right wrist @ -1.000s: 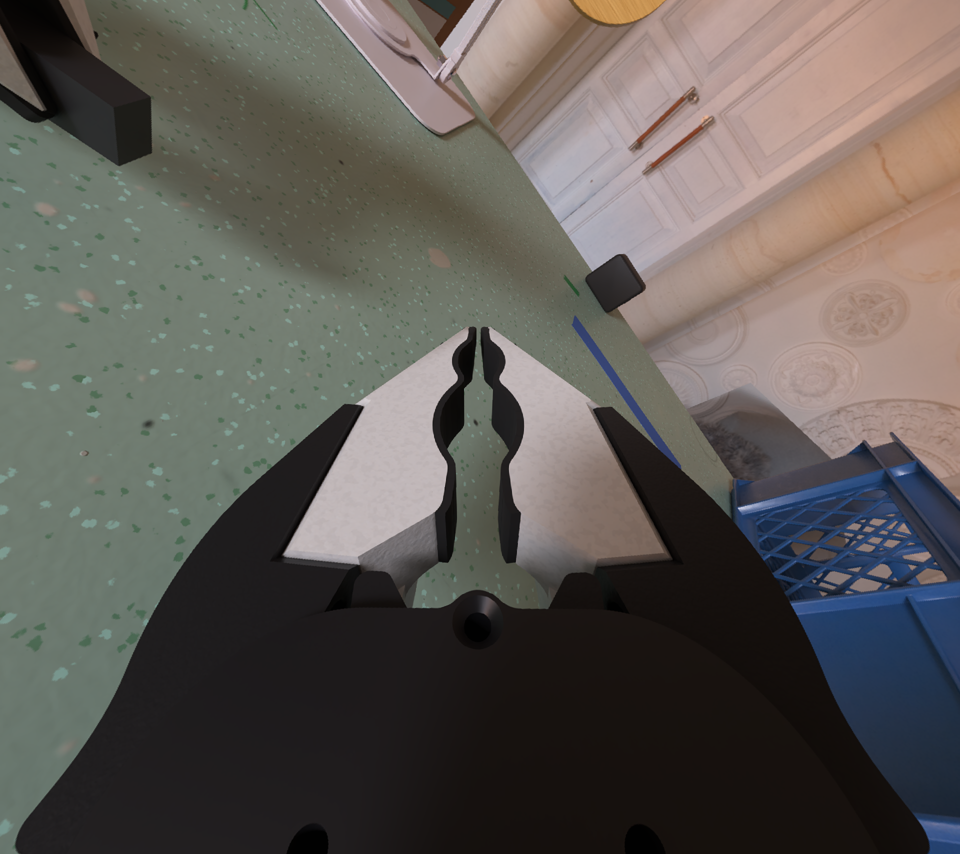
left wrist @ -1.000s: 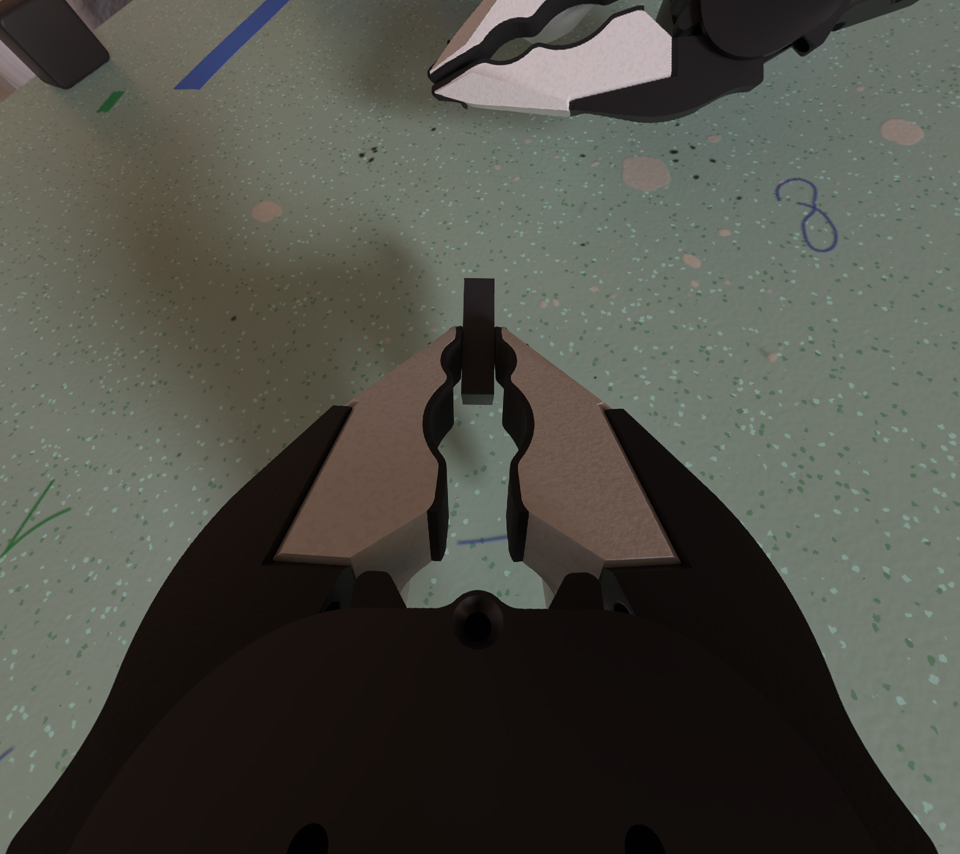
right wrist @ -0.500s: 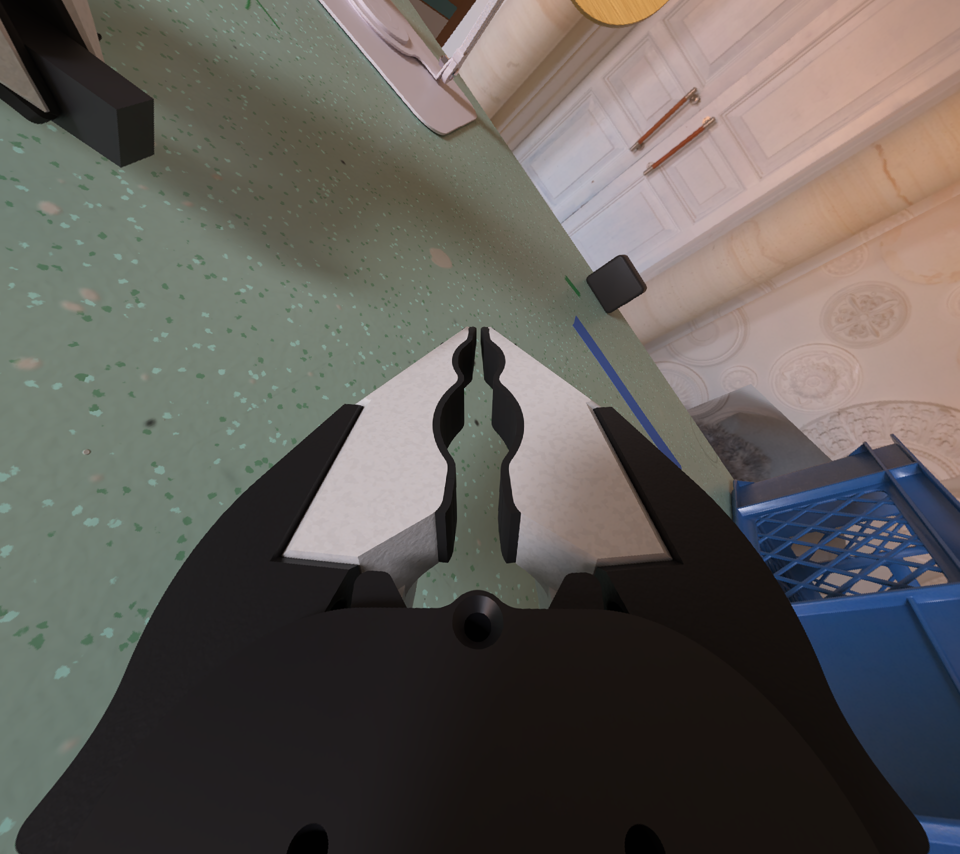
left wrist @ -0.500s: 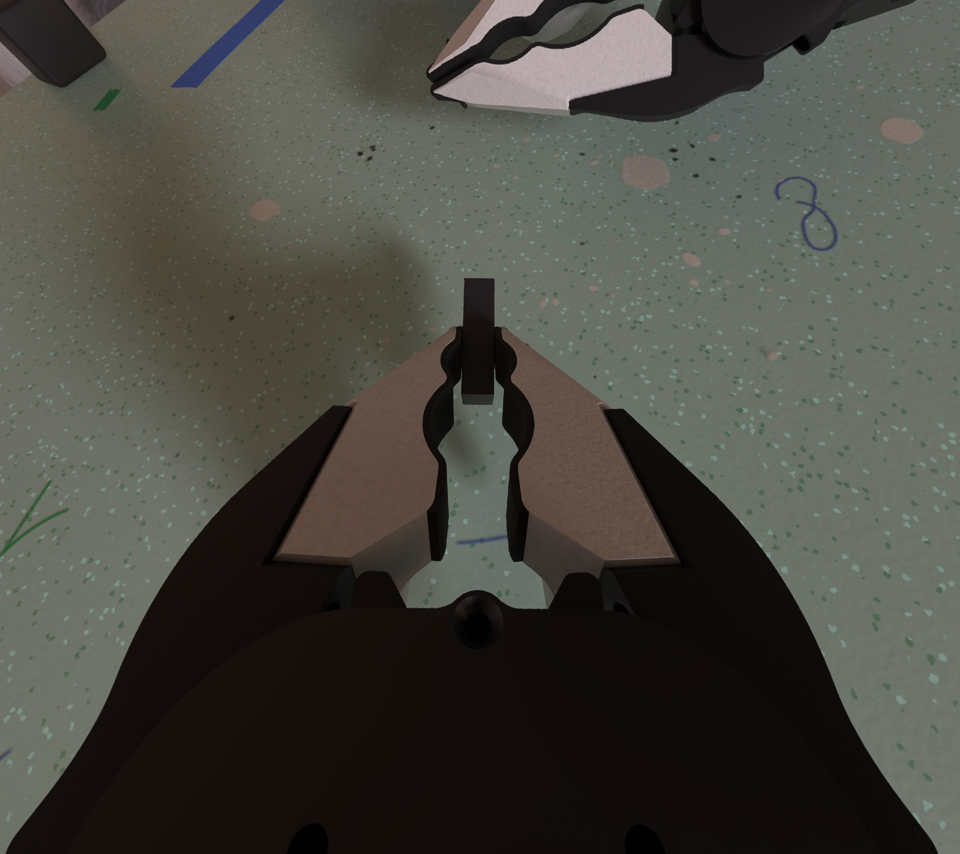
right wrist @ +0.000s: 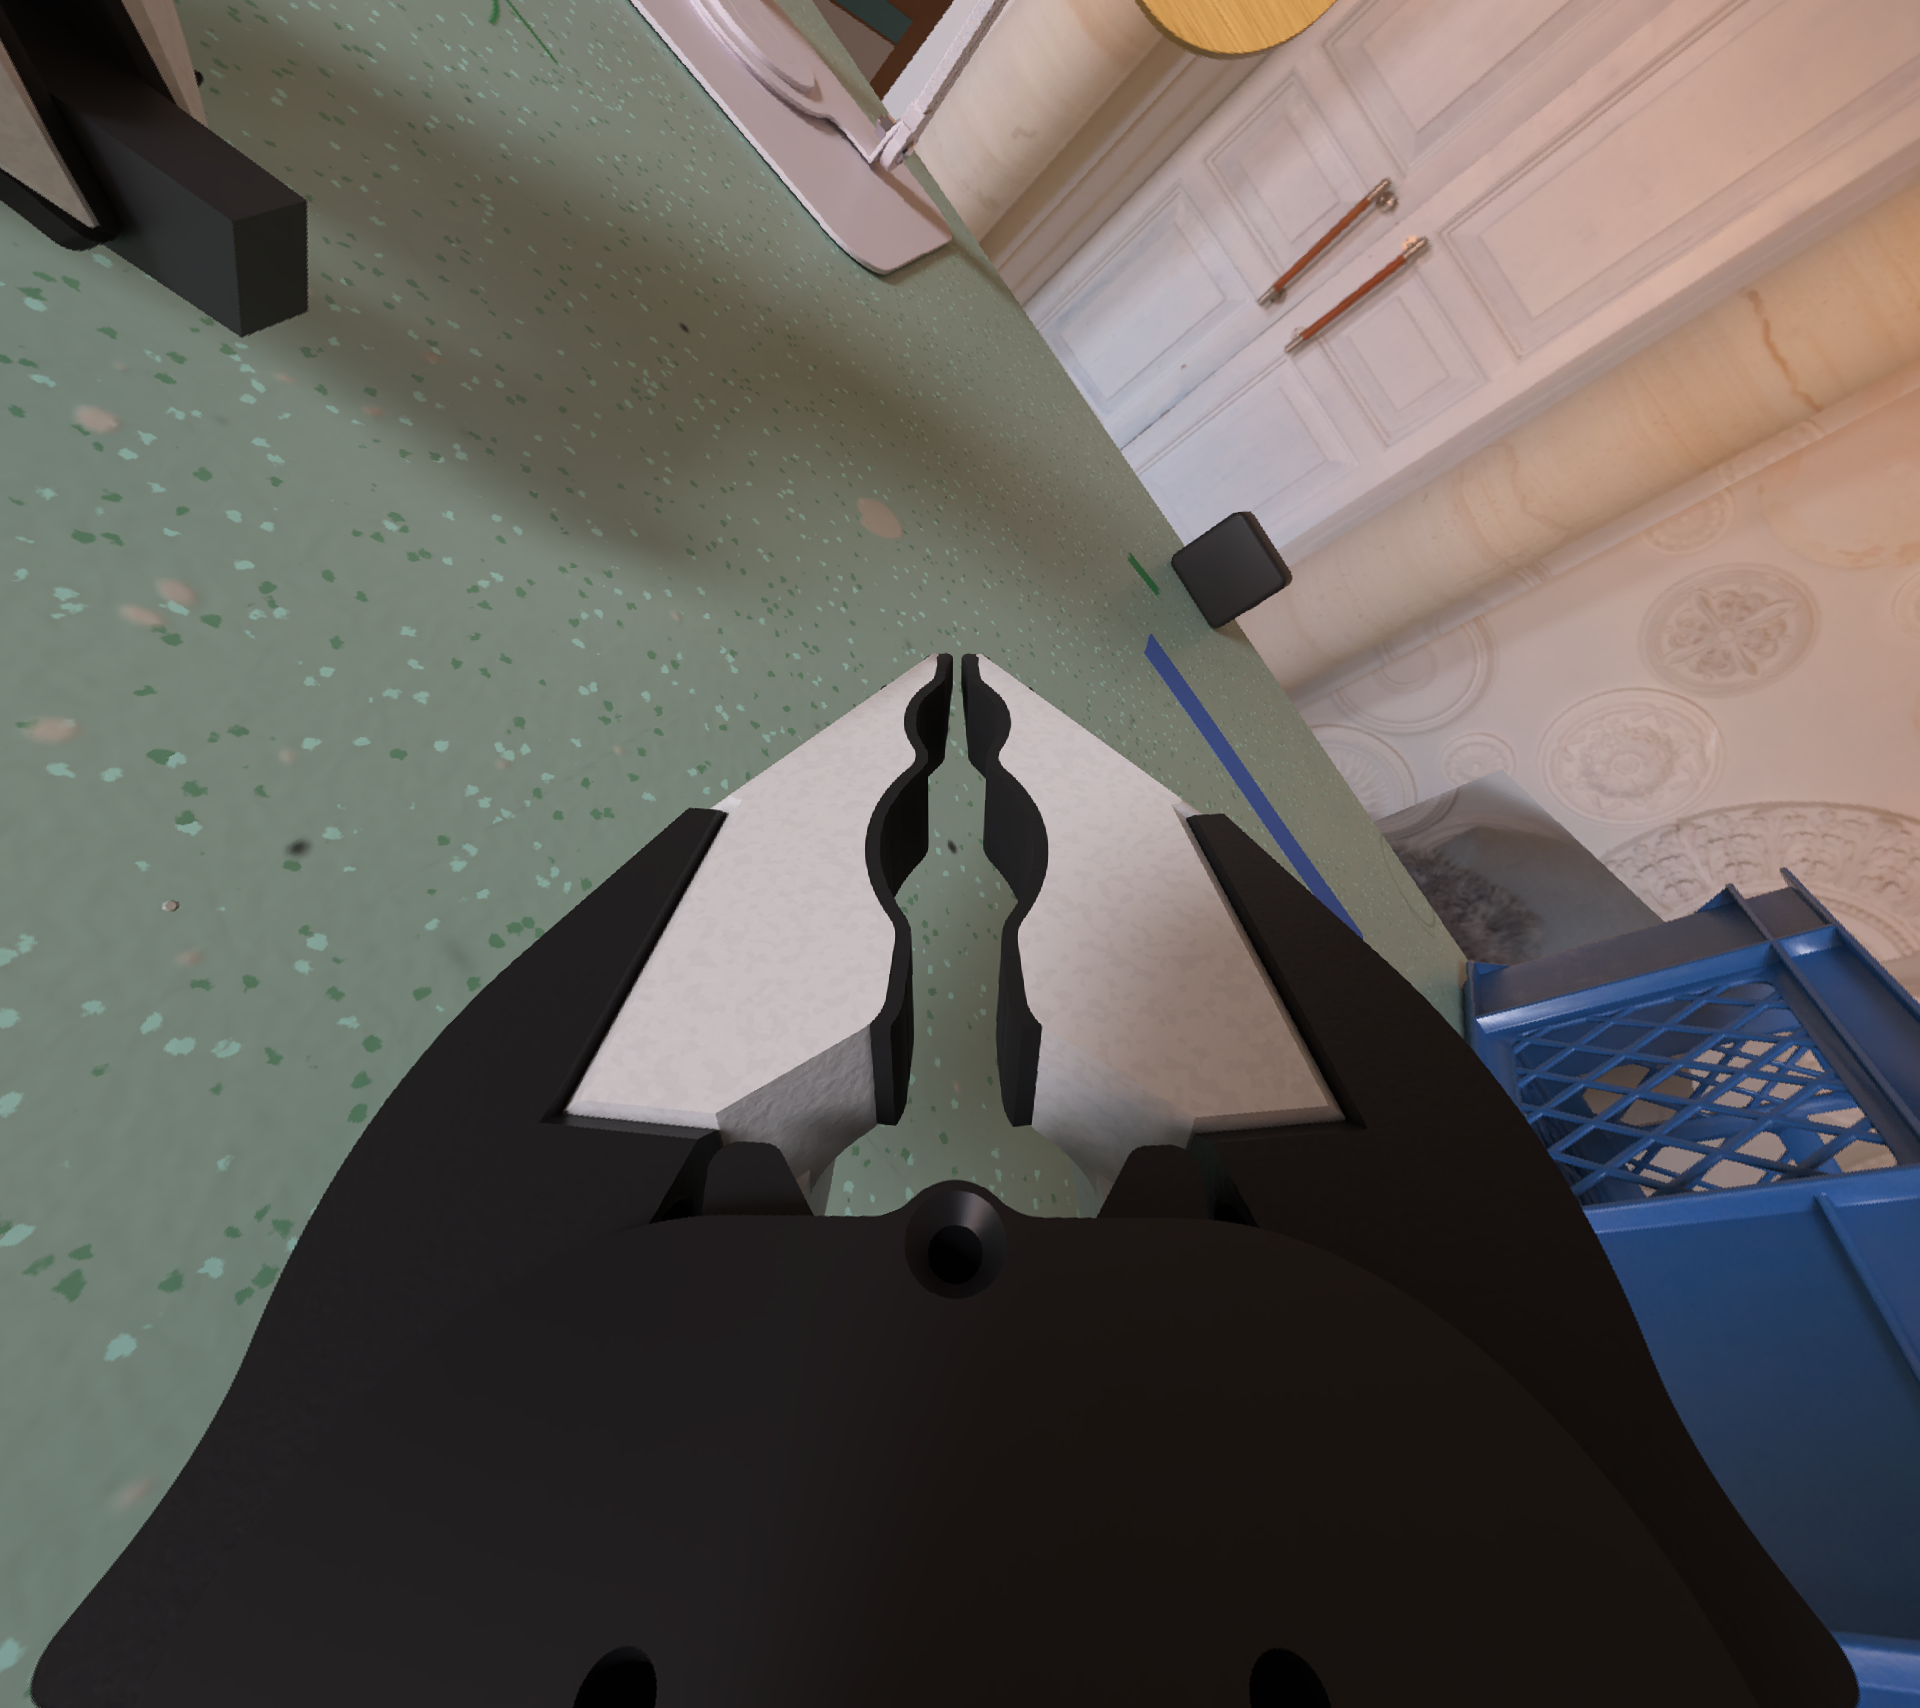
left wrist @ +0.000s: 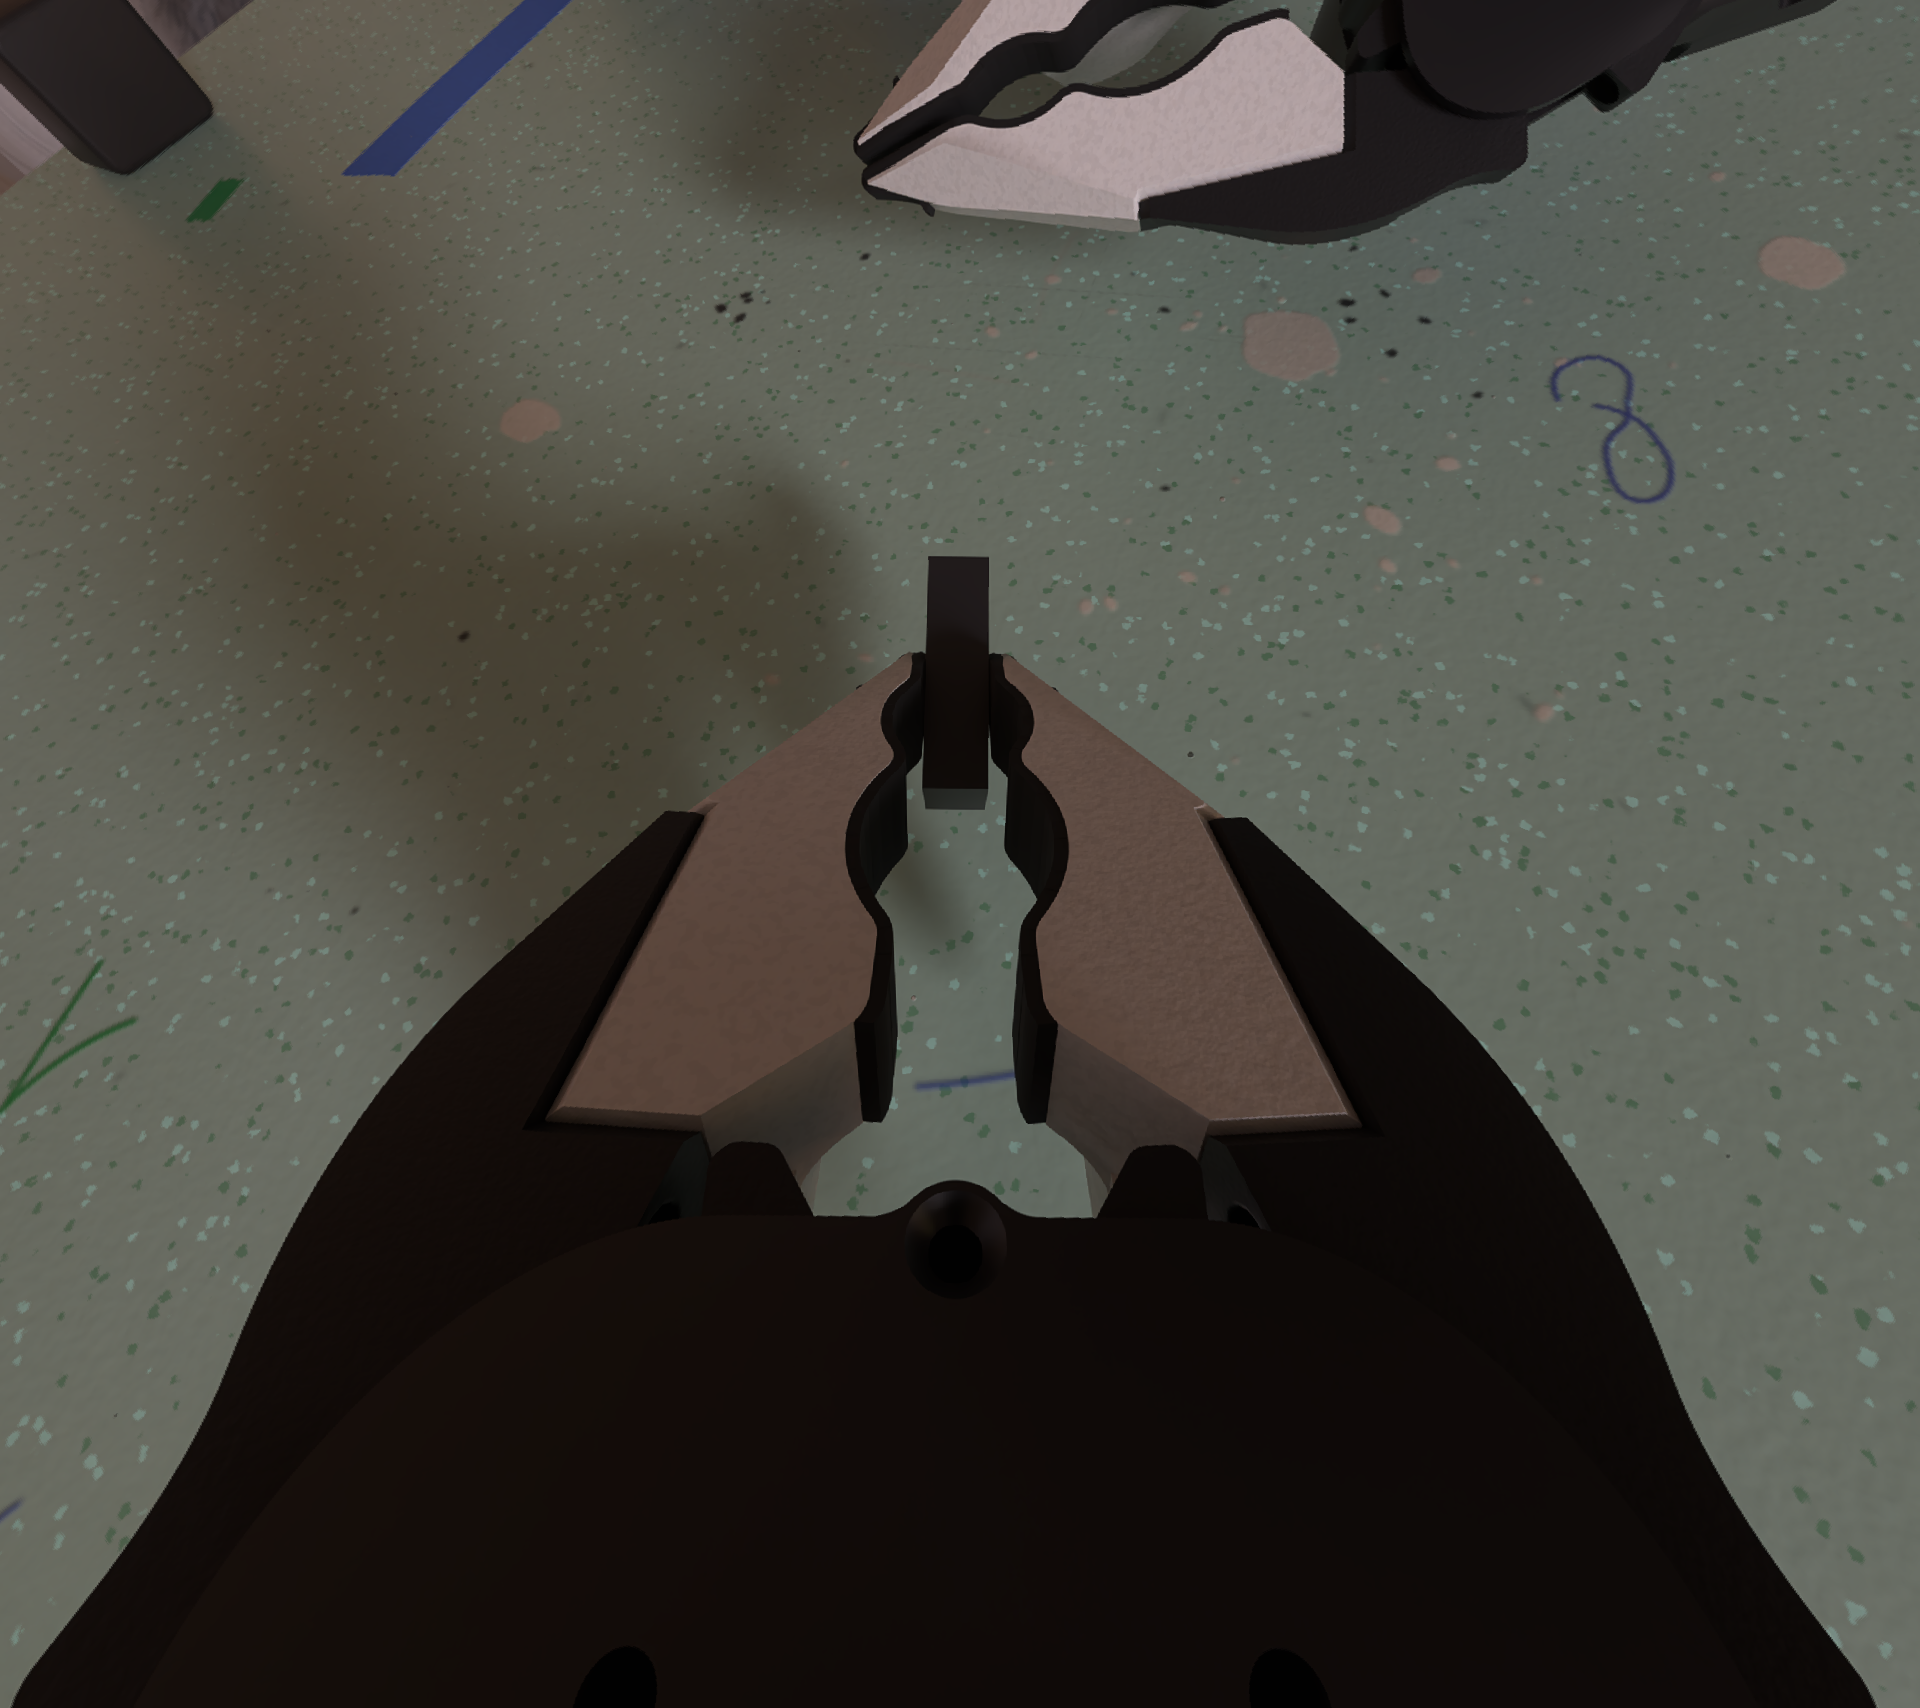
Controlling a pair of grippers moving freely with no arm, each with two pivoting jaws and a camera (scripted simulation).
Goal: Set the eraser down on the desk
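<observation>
A black block eraser [left wrist: 956, 609] stands on edge between the fingertips of my left gripper [left wrist: 956, 669], which is shut on it low over the green speckled desk [left wrist: 1351, 723]. In the right wrist view the eraser [right wrist: 208, 235] sticks out of the left gripper's fingers [right wrist: 62, 100] at the upper left, its lower corner close to the desk [right wrist: 416, 619]; I cannot tell whether it touches. My right gripper [right wrist: 956, 666] is shut and empty. It also shows in the left wrist view [left wrist: 883, 162], beyond the eraser to the right.
A small black block sits at the desk's edge [left wrist: 94, 69] [right wrist: 1231, 567] by a blue tape strip [left wrist: 488, 53]. A blue crate [right wrist: 1714, 1087] stands past the desk's end. A white tray [right wrist: 748, 27] lies at the far edge.
</observation>
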